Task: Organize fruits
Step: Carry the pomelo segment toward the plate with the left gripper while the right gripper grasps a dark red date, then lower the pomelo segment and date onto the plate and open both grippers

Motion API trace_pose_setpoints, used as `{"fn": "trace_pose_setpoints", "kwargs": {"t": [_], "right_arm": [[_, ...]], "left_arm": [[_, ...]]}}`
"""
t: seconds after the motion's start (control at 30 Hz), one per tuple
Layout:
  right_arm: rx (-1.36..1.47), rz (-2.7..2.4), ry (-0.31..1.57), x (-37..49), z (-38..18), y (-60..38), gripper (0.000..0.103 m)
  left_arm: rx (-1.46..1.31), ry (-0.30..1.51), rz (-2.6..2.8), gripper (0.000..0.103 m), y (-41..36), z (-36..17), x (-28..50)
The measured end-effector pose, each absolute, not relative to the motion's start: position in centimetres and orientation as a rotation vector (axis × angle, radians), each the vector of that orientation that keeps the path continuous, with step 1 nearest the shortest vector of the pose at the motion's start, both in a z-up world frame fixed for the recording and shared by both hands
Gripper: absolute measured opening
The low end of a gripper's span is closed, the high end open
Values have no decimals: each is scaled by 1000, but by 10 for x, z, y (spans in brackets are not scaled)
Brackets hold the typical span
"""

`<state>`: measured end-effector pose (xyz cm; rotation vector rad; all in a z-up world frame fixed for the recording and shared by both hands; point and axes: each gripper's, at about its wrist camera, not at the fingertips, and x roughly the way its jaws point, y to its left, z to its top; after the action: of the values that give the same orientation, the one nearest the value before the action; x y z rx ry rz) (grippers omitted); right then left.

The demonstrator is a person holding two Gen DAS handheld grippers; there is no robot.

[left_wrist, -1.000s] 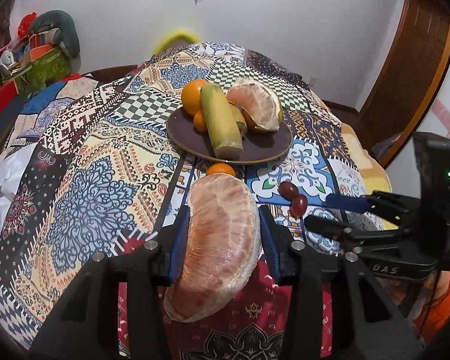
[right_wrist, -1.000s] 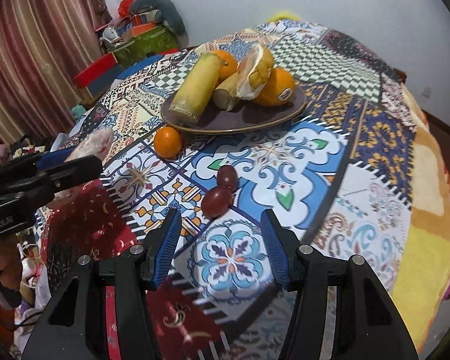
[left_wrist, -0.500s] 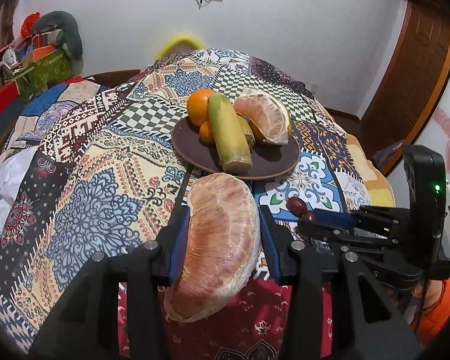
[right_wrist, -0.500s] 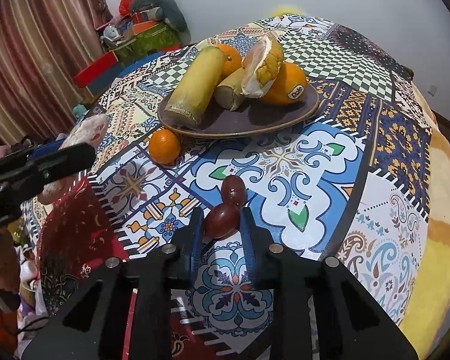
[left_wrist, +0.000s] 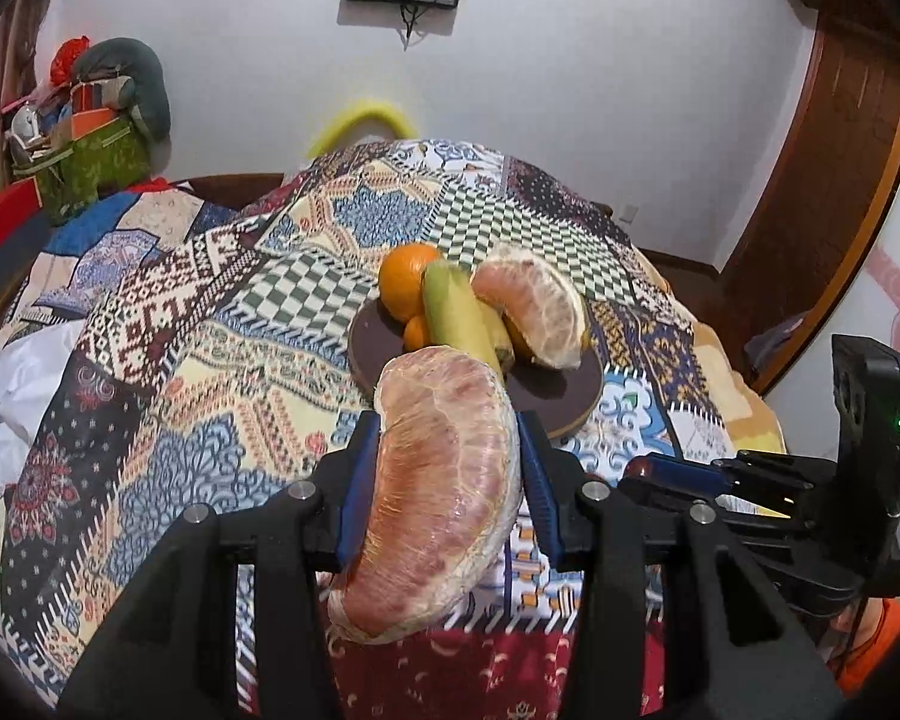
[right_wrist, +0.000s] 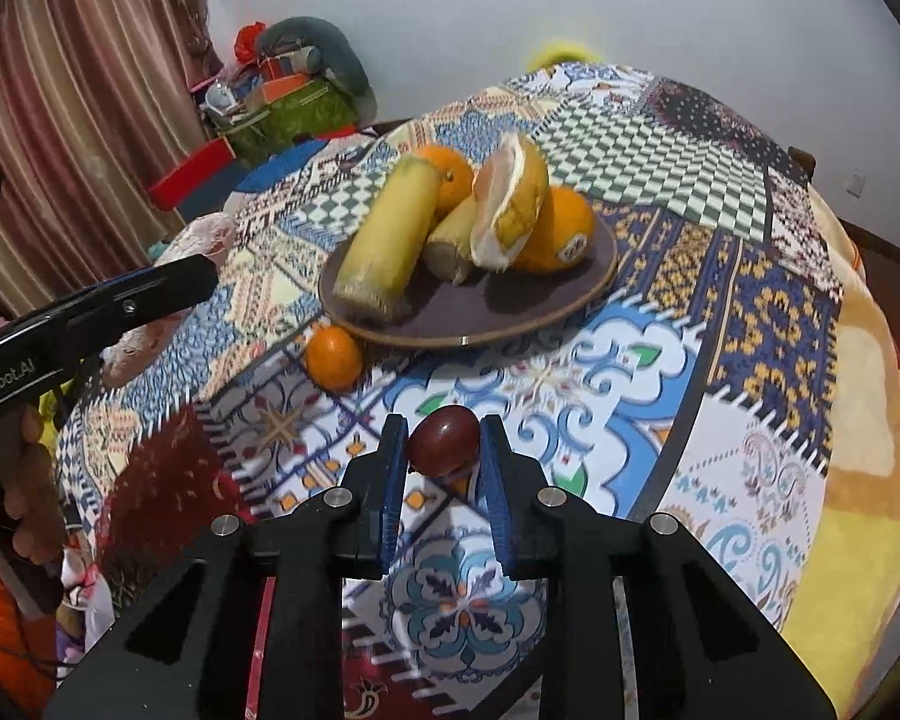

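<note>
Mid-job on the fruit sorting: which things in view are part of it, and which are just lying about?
Part of the job:
- pomelo wedge in left gripper
- dark red fruit in right gripper
- loose small orange
- brown plate with fruit

Lying about:
- patchwork cloth
- boxes and bags
- curtain

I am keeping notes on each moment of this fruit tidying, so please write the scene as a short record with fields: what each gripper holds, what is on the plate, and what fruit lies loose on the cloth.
left gripper: shut on a wrapped peeled pomelo wedge
right gripper: shut on a dark red grape
plate: brown; holds two sugarcane pieces, oranges, a pomelo wedge with rind
loose fruit: one small orange beside the plate
surface: patchwork cloth
</note>
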<state>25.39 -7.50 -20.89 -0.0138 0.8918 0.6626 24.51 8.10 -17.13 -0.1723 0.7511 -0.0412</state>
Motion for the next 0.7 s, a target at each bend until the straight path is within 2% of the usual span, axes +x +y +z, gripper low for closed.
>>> {"fn": "trace_pose_setpoints", "kwargs": {"t": [0.7], "right_arm": [[-47,695,761,305,-179,-45,22]], "left_arm": [[-189,708,-18,44,92,-168,312]]}}
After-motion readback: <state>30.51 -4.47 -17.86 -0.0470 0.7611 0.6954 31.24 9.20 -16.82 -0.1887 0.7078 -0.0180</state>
